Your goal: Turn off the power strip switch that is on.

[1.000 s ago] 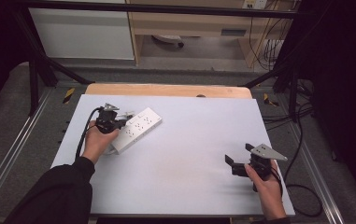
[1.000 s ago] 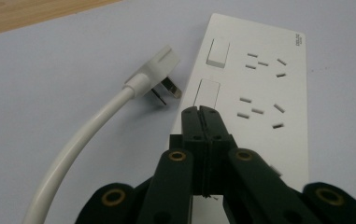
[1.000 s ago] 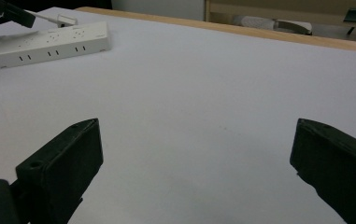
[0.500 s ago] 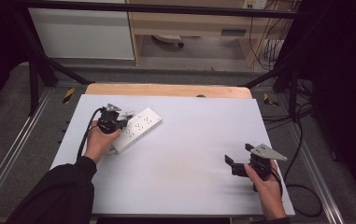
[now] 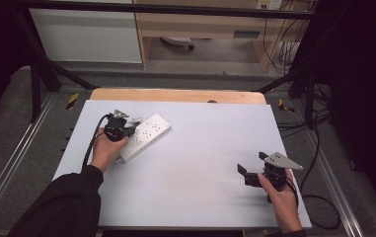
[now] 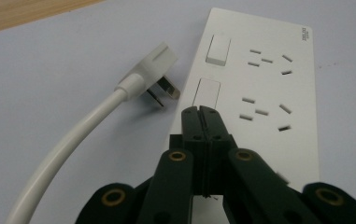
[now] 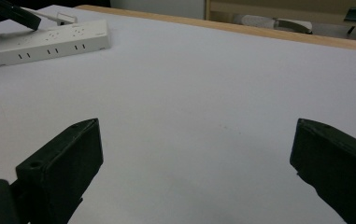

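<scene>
A white power strip lies slanted on the left part of the table; I also see this strip close up and the same strip far off to the left. Its white plug on a thick white cable rests unplugged on the table beside it. My left gripper is shut with nothing between its jaws. Its tips sit at the near edge of a rocker switch on the strip. My right gripper is open over bare table near the front right, its jaws wide apart.
The pale blue-white table top has a wooden strip along its far edge. Metal rails run along both sides, and loose black cables lie on the floor at the right. Cabinets stand beyond the table.
</scene>
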`<control>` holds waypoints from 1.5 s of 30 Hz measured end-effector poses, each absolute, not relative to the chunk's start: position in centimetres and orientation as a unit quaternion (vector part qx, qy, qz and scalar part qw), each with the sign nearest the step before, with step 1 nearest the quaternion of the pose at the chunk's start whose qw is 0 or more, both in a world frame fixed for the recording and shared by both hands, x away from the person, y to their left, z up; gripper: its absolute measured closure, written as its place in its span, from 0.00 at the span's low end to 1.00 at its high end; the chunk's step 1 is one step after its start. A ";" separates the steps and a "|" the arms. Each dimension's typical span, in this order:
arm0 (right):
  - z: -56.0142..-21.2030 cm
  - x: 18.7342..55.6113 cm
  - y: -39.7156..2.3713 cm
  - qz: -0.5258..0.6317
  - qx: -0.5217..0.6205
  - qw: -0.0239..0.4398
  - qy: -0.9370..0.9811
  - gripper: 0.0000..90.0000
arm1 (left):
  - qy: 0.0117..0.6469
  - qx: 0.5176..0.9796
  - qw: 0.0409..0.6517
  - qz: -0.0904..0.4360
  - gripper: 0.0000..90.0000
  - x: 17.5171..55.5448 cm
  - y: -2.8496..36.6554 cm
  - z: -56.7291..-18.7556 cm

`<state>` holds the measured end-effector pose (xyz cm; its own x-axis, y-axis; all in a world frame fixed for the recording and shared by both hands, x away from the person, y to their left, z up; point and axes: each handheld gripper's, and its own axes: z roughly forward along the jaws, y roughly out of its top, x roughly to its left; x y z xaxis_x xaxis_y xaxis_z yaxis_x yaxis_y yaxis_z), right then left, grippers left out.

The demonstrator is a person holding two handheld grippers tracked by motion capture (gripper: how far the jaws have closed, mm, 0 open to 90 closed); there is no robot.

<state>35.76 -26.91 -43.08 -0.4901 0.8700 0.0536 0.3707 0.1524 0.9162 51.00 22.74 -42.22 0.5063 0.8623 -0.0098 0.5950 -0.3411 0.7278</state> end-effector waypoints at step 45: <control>-43.0 35.7 -26.9 0.486 0.433 0.257 0.714 0.03 | 0.445 0.789 0.367 0.211 1.00 50.7 22.0 -41.4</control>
